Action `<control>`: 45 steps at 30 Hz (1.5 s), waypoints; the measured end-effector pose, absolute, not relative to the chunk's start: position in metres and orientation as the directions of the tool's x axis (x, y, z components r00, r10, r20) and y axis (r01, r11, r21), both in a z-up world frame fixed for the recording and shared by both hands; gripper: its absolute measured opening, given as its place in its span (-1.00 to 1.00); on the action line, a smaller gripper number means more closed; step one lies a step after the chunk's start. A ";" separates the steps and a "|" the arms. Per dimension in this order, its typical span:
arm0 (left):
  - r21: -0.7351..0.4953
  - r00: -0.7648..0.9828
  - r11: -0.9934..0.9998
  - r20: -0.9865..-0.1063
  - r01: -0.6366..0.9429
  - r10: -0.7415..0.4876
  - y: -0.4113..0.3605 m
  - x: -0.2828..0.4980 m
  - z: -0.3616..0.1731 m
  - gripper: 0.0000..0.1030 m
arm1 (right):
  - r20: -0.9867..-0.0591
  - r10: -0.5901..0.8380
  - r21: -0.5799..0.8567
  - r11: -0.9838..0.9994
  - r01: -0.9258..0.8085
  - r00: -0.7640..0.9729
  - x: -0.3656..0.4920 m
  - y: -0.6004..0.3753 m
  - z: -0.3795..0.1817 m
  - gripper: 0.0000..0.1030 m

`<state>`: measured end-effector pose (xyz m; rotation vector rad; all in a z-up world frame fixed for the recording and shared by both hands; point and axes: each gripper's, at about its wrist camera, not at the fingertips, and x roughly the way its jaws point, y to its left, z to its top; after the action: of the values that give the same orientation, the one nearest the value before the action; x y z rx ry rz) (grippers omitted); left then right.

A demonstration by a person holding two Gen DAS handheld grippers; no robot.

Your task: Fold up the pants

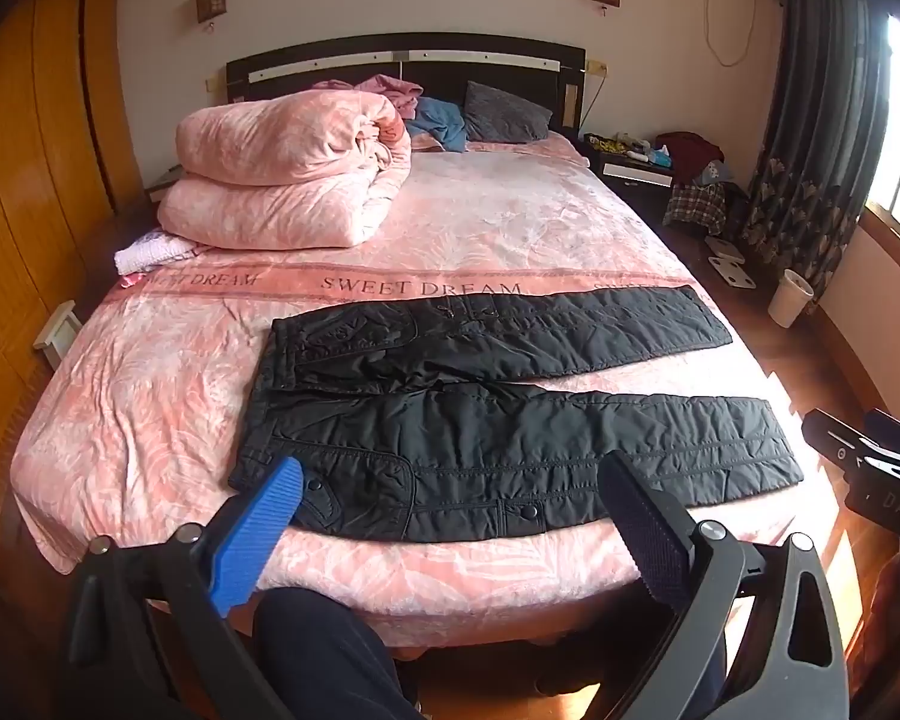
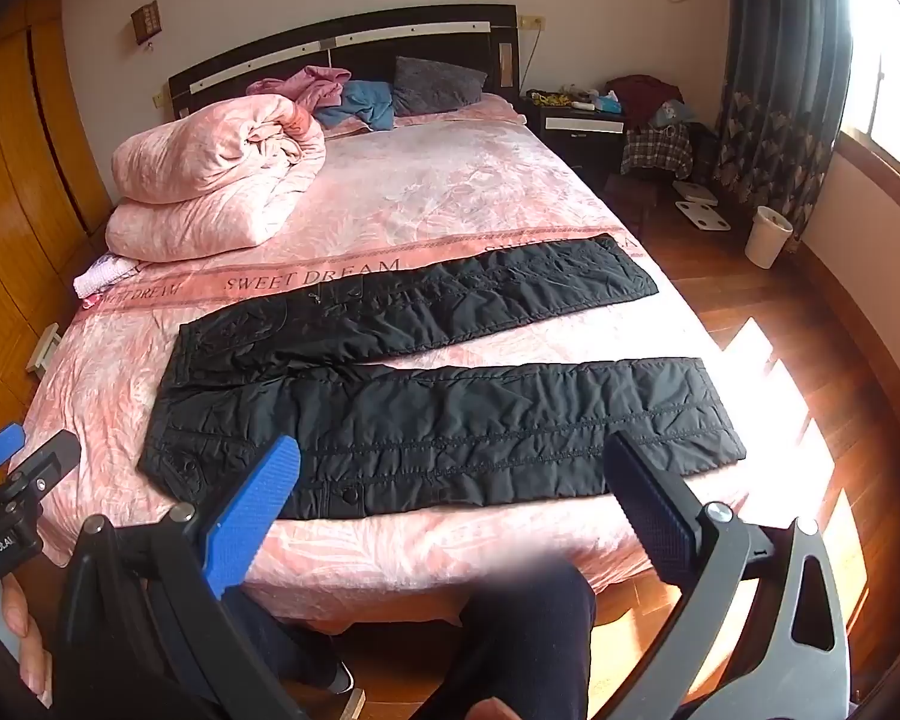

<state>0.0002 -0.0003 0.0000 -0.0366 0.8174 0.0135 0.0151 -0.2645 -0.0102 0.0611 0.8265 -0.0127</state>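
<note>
Black padded pants (image 1: 570, 432) (image 2: 450, 408) lie flat on the pink bed (image 1: 150, 396), waist to the left and both legs spread apart toward the right. My left gripper (image 1: 450, 468) hangs open above the near edge of the bed, in front of the waist and near leg, with nothing between its fingers. My right gripper (image 2: 453, 447) is also wide open and empty, hovering before the near leg. Each gripper shows in the other's view: the right one (image 1: 870, 462) at the right edge, the left one (image 2: 12, 480) at the left edge.
A folded pink duvet (image 1: 282, 174) sits at the bed's far left, with loose clothes and a grey pillow (image 1: 504, 114) by the headboard. A wooden wardrobe (image 1: 24, 210) lines the left side. Right of the bed are a nightstand (image 1: 630, 165) and a white bin (image 1: 789, 297). The person's legs (image 1: 324, 654) stand at the bed's foot.
</note>
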 end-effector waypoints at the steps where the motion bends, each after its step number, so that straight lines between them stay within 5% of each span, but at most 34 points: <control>1: -0.031 0.685 0.999 -0.728 -0.030 -0.002 0.000 0.000 0.000 0.93 | -0.737 0.015 0.052 0.998 0.034 0.676 0.015 -0.265 -0.011 0.96; 45: -0.043 0.679 0.998 -0.734 -0.042 -0.003 0.010 -0.001 -0.009 0.93 | -0.760 0.009 0.055 0.997 0.051 0.650 0.018 -0.270 -0.018 0.96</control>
<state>-0.0006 0.0101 -0.0093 -0.0573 0.8245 0.0217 0.0184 -0.2702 -0.0178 0.0735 0.8632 -0.0238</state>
